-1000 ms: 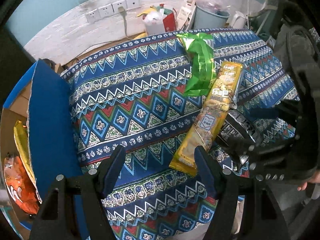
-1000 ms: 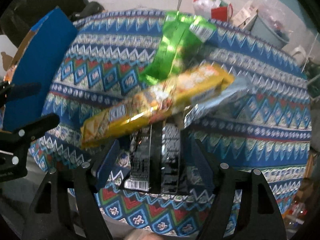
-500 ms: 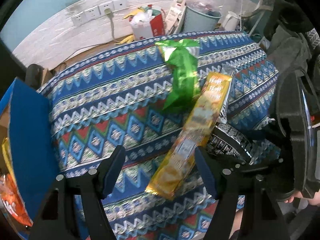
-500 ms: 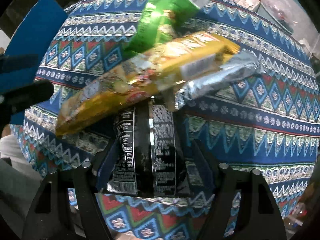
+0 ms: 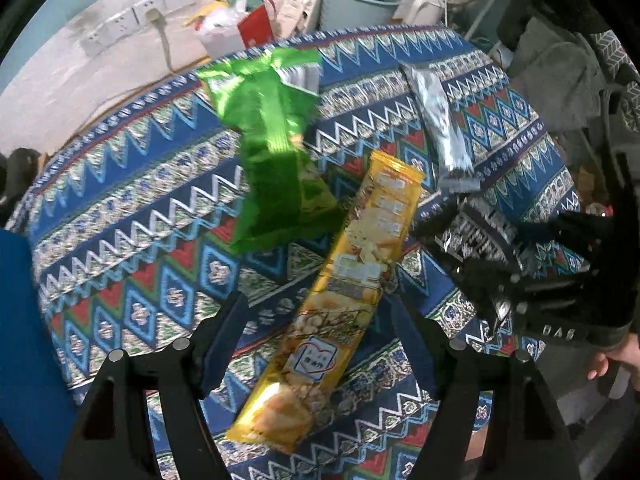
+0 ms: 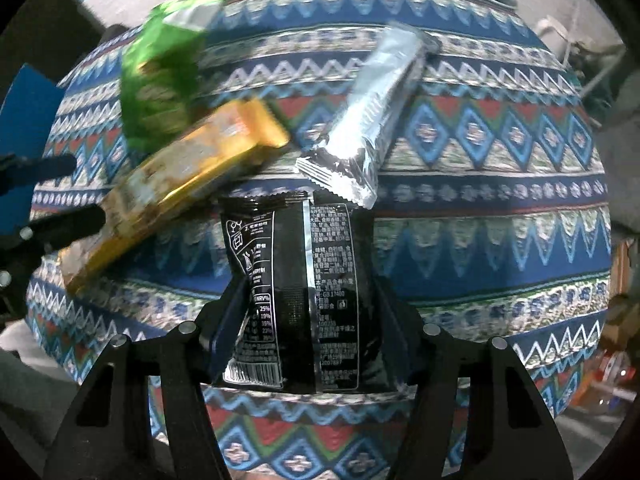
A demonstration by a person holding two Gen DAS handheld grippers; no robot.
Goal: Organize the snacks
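A long yellow snack pack (image 5: 340, 300) lies slantwise on the patterned cloth (image 5: 132, 216), between the fingers of my open left gripper (image 5: 320, 328), which do not touch it. A green bag (image 5: 272, 144) lies beyond it, a silver pack (image 5: 440, 120) to the right. My right gripper (image 6: 310, 316) stands around a black snack pack (image 6: 296, 288); its fingers (image 6: 228, 320) sit at both sides of the pack. The yellow pack (image 6: 180, 184), green bag (image 6: 160, 72) and silver pack (image 6: 372, 120) show beyond it. The right gripper shows in the left wrist view (image 5: 520, 276).
A blue box wall (image 5: 24, 340) stands at the left edge of the cloth. Behind the table are wall sockets (image 5: 136, 24), a red-and-white bag (image 5: 240, 28) and a grey bin (image 5: 360, 4). The left gripper shows at the left (image 6: 44, 200).
The black pack has slid out from under the yellow pack, towards the right gripper. The silver pack now lies apart from the yellow one. The left gripper has come closer over the yellow pack.
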